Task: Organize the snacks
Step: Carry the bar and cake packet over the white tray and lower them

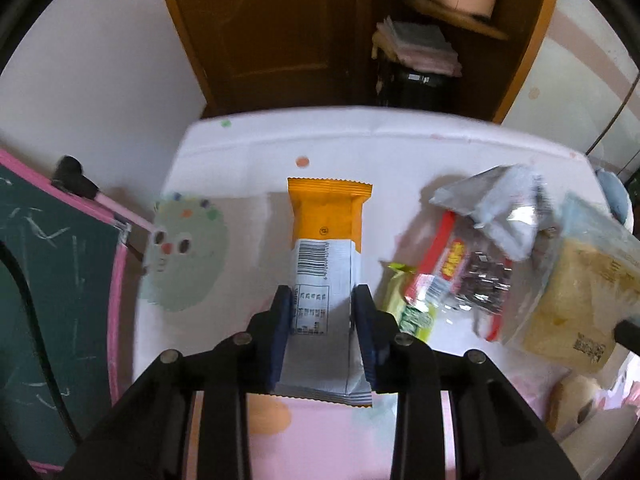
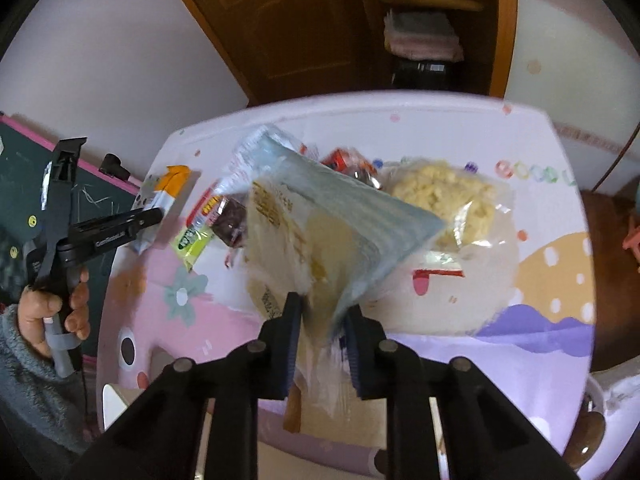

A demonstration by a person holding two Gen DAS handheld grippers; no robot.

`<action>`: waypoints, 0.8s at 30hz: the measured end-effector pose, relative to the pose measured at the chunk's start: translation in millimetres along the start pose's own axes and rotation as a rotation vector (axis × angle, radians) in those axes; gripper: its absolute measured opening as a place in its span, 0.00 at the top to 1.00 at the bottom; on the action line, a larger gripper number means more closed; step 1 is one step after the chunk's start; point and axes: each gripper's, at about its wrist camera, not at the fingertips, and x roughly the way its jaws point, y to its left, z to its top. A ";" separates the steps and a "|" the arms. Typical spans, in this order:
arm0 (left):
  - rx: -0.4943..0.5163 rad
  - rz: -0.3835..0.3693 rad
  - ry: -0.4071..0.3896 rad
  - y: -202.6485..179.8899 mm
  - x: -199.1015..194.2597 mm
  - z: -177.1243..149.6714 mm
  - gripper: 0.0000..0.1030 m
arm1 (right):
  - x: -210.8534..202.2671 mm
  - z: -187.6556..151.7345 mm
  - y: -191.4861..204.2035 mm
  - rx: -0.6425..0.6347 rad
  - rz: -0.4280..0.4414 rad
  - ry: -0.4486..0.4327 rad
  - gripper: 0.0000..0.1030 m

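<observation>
In the left wrist view my left gripper (image 1: 322,300) is shut on an orange and white snack packet (image 1: 326,240), which points away from me above the patterned table (image 1: 340,140). The right wrist view shows my right gripper (image 2: 322,312) shut on the lower edge of a clear and pale blue bag of yellow cake (image 2: 316,224), lifted and tilted over the table (image 2: 440,128). The same bag (image 1: 580,280) appears at the right edge of the left view. The left gripper with its orange packet (image 2: 166,196) is at the left of the right view, held by a hand (image 2: 52,312).
A heap of snacks lies mid-table: a red and clear packet (image 1: 452,264), a green packet (image 1: 408,308) and a silver bag (image 1: 500,200). A clear bag of yellow puffs (image 2: 448,196) lies further right. A pink-framed chalkboard (image 1: 52,280) stands left; a wooden door (image 1: 272,28) is behind.
</observation>
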 end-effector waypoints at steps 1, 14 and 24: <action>0.006 0.002 -0.017 -1.7 -11.6 -2.6 0.71 | -8.7 -3.0 0.5 -0.008 -0.013 -0.017 0.81; 0.055 -0.089 -0.208 -14.8 -170.0 -61.3 0.71 | -122.7 -36.9 38.2 -0.037 -0.067 -0.262 0.84; 0.116 -0.170 -0.334 -42.0 -279.2 -120.5 0.71 | -220.9 -86.1 71.7 -0.081 -0.053 -0.462 0.84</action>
